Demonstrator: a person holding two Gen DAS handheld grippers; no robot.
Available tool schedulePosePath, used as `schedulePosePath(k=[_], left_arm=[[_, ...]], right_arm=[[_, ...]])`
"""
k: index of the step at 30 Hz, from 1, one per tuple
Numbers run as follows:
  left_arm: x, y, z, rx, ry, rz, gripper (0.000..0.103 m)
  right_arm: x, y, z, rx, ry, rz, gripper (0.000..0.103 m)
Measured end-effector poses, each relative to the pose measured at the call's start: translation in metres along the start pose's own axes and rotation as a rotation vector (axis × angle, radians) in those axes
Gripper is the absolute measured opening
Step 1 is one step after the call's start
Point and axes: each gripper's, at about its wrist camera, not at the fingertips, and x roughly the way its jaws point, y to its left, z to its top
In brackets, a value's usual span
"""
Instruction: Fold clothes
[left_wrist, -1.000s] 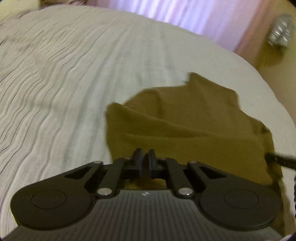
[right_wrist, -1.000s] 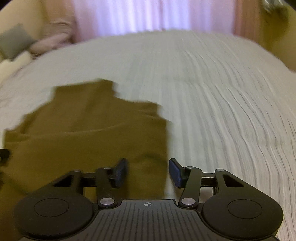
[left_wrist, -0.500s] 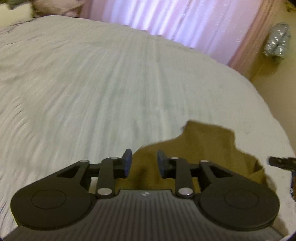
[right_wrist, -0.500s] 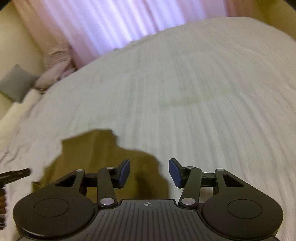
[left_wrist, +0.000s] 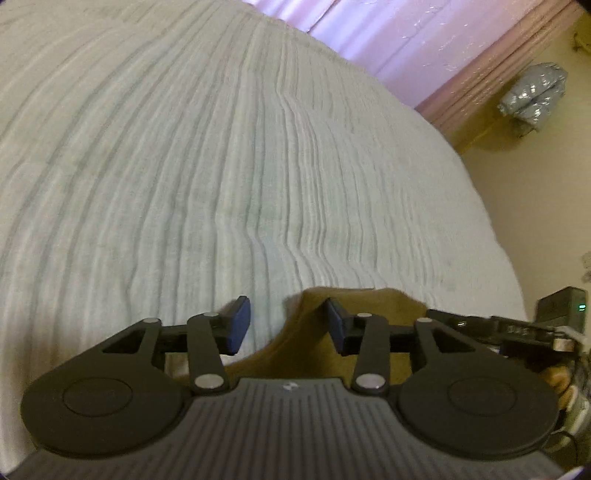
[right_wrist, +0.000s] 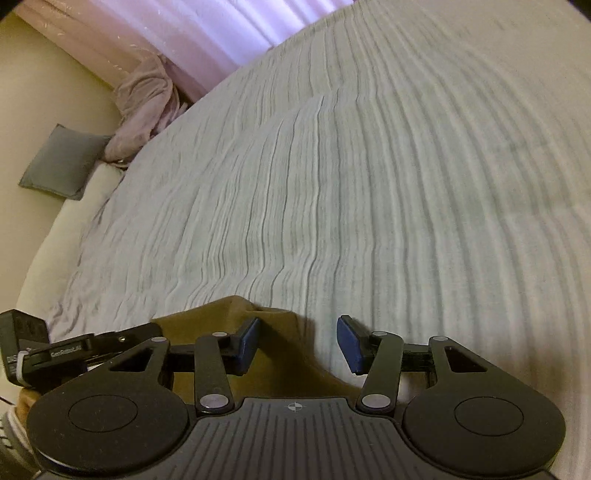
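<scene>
An olive-brown garment lies on the bed near its front edge, mostly hidden under both grippers. In the left wrist view my left gripper is open above the cloth's left edge, with nothing between its blue pads. In the right wrist view the same garment shows below, and my right gripper is open over its right edge, holding nothing. Each view catches the other gripper at its side: the right gripper and the left gripper.
The bed is covered by a pale ribbed bedspread that fills both views. Pink curtains hang behind. A grey cushion and a pink blanket lie at the bed's left; a silver bag sits on the floor at right.
My left gripper let go of the garment and opened. Both grippers pulled back and lifted, so the cloth now shows only at the bottom of each view.
</scene>
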Motion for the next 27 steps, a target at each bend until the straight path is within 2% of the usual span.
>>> schedulePosePath(k=[1,2,6,9,11,13,15,16,17,18,19,20,21,24,26,27], left_arm=[[0.003,0.001,0.002,0.005,0.003,-0.022,0.020],[0.005,0.000,0.002,0.019,0.011,-0.050,0.005],[-0.013,-0.009,-0.005,0.122,-0.039,-0.122,0.005],[-0.046,-0.013,-0.023,0.194,-0.117,-0.182,0.005],[-0.072,-0.019,-0.048,0.238,-0.155,-0.202,0.005],[-0.090,-0.024,-0.075,0.263,-0.148,-0.199,0.006],[-0.098,-0.028,-0.106,0.289,-0.101,-0.178,0.006],[-0.099,-0.028,-0.121,0.296,-0.059,-0.148,0.009],[-0.100,-0.028,-0.135,0.303,-0.016,-0.118,0.011],[-0.101,-0.028,-0.150,0.309,0.026,-0.087,0.012],[-0.104,-0.029,-0.159,0.316,0.049,-0.055,0.012],[-0.106,-0.030,-0.168,0.322,0.071,-0.022,0.012],[-0.110,-0.032,-0.170,0.310,0.060,-0.004,0.012],[-0.121,-0.042,-0.161,0.273,-0.049,0.027,0.012],[-0.121,-0.054,-0.155,0.281,-0.116,0.054,0.014],[-0.112,-0.061,-0.151,0.305,-0.119,0.067,0.016]], right_arm=[[0.000,0.000,0.000,-0.004,-0.004,0.019,0.024],[-0.003,0.001,-0.002,-0.013,-0.016,0.035,0.006],[-0.042,0.013,-0.024,-0.095,-0.136,0.071,0.006],[-0.072,0.023,-0.043,-0.163,-0.223,0.098,0.006],[-0.097,0.037,-0.072,-0.262,-0.236,0.096,0.006],[-0.113,0.050,-0.105,-0.366,-0.194,0.066,0.006],[-0.121,0.057,-0.140,-0.429,-0.097,0.009,0.006],[-0.120,0.055,-0.154,-0.411,-0.027,-0.024,0.007],[-0.120,0.053,-0.168,-0.391,0.035,-0.062,0.011],[-0.120,0.051,-0.177,-0.370,0.068,-0.109,0.023],[-0.121,0.051,-0.182,-0.355,0.082,-0.154,0.041],[-0.125,0.052,-0.185,-0.346,0.067,-0.188,0.044],[-0.131,0.056,-0.185,-0.338,0.032,-0.184,0.044],[-0.140,0.074,-0.173,-0.342,-0.088,-0.168,0.044],[-0.133,0.090,-0.162,-0.414,-0.156,-0.190,0.044],[-0.125,0.097,-0.155,-0.460,-0.178,-0.219,0.044]])
